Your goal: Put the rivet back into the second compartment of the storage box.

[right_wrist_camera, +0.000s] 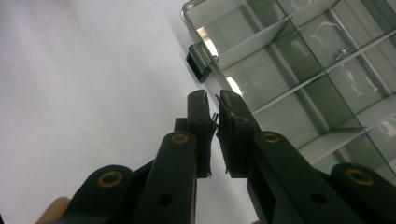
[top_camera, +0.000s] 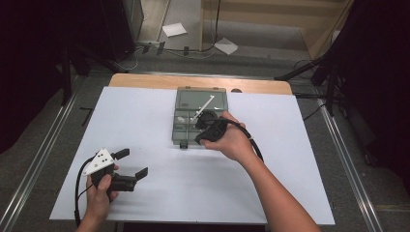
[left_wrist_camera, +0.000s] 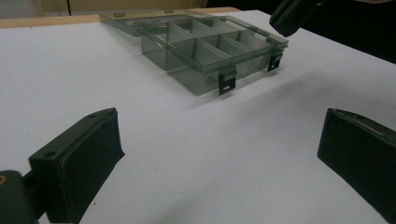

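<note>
So what we've got is a smoky see-through compartment organizer box [top_camera: 187, 126] sitting open near the middle-back of the bench [top_camera: 145, 116], lid [top_camera: 201, 99] flipped flat away from the person so all the little cells face up. Makes sense, you can reach straight down into any cell that way.

The right claw [top_camera: 199, 138] is parked right at the box's near edge, just by the front latch [right_wrist_camera: 198, 62]. Its jaws are pinched nearly together, a thin slit between them, and from the right gripper view I honestly can't see anything caught in there. Might be something tiny, can't tell. There's a thin white stick-like thing [top_camera: 203, 108] lying slanted across the hinge area, over the lid and the back cells, and some small bits in a couple of cells [right_wrist_camera: 343, 52], too small to say what they are.

The left claw [top_camera: 133, 163] is hanging out well apart from the box, low over the near-left bare bench, jaws spread wide with nothing in them. My guess is it's just waiting out of the way so the right hand has free room, and it's pointed toward the box, so it could steady it if the thing slides.

If I had to call it, the right one is closed up to poke into or pick from the front cells.
</note>
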The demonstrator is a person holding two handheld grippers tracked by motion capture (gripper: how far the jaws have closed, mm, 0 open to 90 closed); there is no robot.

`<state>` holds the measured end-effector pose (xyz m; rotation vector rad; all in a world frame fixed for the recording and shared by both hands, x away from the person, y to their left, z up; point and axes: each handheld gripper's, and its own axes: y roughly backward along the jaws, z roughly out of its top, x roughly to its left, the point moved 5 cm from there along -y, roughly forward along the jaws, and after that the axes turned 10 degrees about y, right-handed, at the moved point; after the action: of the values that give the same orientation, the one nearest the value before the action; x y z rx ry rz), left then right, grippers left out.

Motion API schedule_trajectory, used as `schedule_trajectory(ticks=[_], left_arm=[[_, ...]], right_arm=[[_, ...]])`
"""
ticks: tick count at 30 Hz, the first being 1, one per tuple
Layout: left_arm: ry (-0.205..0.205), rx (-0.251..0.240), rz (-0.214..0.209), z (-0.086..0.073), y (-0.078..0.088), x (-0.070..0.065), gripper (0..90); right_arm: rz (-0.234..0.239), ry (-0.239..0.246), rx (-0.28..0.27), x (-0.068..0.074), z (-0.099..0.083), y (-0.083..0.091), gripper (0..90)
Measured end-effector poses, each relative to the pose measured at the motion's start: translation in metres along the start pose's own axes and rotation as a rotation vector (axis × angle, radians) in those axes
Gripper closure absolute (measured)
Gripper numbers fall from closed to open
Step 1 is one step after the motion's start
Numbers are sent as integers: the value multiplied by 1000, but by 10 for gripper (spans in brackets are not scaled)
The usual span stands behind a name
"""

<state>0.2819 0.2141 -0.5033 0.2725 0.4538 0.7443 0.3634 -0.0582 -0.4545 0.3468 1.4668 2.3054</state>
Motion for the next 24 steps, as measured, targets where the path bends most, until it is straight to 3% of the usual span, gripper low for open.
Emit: schedule_trajectory(ticks=[24], left_arm=[[2, 2, 1, 0, 1, 0, 0]], right_arm=[[-13, -12, 17, -23, 19, -5, 848]])
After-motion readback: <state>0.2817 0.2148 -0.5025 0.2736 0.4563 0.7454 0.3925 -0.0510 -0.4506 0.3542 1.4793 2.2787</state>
